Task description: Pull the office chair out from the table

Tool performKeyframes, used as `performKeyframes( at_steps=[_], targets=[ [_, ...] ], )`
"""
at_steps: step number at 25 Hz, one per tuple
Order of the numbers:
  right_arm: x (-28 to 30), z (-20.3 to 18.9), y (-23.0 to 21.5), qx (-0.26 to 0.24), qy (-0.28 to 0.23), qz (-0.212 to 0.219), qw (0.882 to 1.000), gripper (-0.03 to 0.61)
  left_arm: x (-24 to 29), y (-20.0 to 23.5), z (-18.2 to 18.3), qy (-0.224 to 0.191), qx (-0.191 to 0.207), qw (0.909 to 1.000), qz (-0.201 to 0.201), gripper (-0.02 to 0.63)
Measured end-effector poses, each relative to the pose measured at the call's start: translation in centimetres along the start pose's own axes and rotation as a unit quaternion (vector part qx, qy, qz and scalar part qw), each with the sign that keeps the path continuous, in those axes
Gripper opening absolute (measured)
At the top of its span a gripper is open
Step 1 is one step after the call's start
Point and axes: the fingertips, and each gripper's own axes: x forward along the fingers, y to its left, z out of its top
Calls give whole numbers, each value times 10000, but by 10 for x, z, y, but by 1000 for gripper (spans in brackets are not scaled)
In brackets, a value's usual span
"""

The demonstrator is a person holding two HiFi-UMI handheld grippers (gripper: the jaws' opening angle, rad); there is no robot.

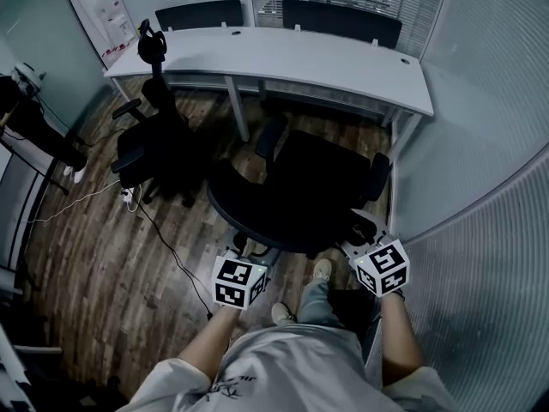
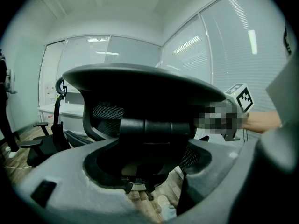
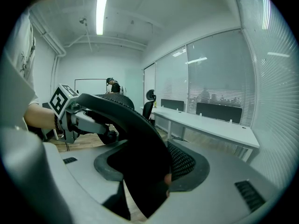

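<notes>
Two tools are clenched on the same thing. The left tool [image 2: 149, 149] has its jaws closed round the top edge of the backrest [image 1: 262, 230], with a dark crossbar of the frame lying between them. The right tool [image 3: 150, 171] is clamped on the curved rim of that backrest further along, mesh showing just past its jaw. Gripping the rim at two points well apart probably lets the person steer the office chair [image 1: 313, 183] as well as drag it, so that it rolls straight back and does not swivel.

The chair stands with its seat turned toward the table [image 1: 343, 65] and its back toward the person, whose feet are just behind it. A strip of bare wooden floor [image 1: 94, 264] shows between seat and table edge, so the chair looks mostly out by now. Only a little more pull seems needed.

A second chair [image 1: 159, 148] stands to the left, apart from the first, with a cable trailing over the boards beside it. The ribbed partition [image 1: 480, 213] is close on the right, so the right arm has little room to swing wide.
</notes>
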Motion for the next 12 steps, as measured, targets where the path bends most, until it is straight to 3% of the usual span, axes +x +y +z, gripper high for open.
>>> performKeyframes(
  at_steps=[12],
  targets=[
    [-32,-12,30,-24,4,21,10000,218,-38,-27,-17,-25,-12,10000,82,330]
  ],
)
